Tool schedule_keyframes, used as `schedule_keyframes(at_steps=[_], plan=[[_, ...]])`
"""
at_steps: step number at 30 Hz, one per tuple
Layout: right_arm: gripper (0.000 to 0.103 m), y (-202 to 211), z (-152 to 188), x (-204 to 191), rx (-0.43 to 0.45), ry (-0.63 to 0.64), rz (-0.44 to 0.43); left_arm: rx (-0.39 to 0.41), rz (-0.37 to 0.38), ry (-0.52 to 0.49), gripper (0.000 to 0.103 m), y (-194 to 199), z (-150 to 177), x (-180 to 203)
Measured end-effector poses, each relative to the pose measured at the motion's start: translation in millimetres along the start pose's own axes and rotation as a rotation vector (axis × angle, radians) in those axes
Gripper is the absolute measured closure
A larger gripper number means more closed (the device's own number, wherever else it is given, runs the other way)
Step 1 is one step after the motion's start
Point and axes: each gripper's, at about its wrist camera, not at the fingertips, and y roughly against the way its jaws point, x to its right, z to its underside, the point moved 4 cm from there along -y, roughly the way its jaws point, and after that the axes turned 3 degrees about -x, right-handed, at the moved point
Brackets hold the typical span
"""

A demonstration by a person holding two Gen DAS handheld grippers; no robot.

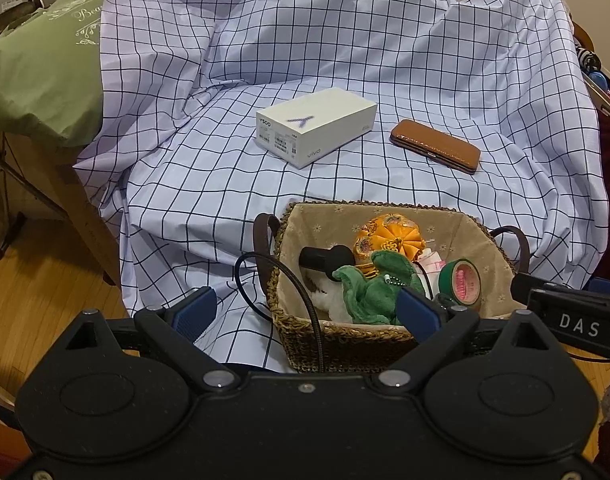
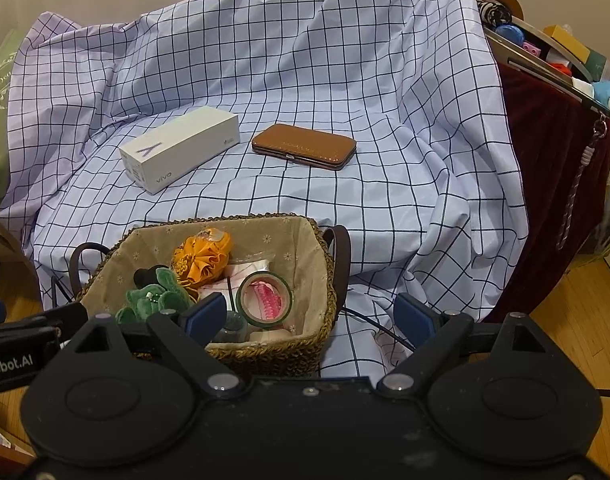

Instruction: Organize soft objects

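A woven basket (image 1: 337,340) (image 2: 329,280) with a beige lining stands at the front edge of the checked cloth. In it lie a green plush toy (image 1: 377,280) (image 2: 153,296), an orange fabric pouch (image 1: 389,236) (image 2: 203,256), a green tape roll (image 1: 463,280) (image 2: 265,300), a pink and white soft item (image 1: 433,260) and a black object (image 1: 325,258). My left gripper (image 1: 307,312) is open, just in front of the basket's left part. My right gripper (image 2: 311,314) is open over the basket's right front corner. Both hold nothing.
A white phone box (image 1: 315,126) (image 2: 179,148) and a brown leather case (image 1: 435,146) (image 2: 305,146) lie on the checked cloth (image 1: 345,60) behind the basket. A black cable (image 1: 301,292) runs by the basket. A green cushion (image 1: 41,64) is left; dark red cloth (image 2: 553,184) and clutter are right.
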Motion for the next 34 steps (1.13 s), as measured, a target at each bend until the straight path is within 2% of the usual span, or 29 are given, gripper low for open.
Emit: schedule_keyframes(at_steps=[34], plan=[[0.013, 0.1, 1.7, -1.8, -0.002, 0.000, 0.000, 0.011, -0.022, -0.001, 0.009, 0.1, 0.8, -3.1]])
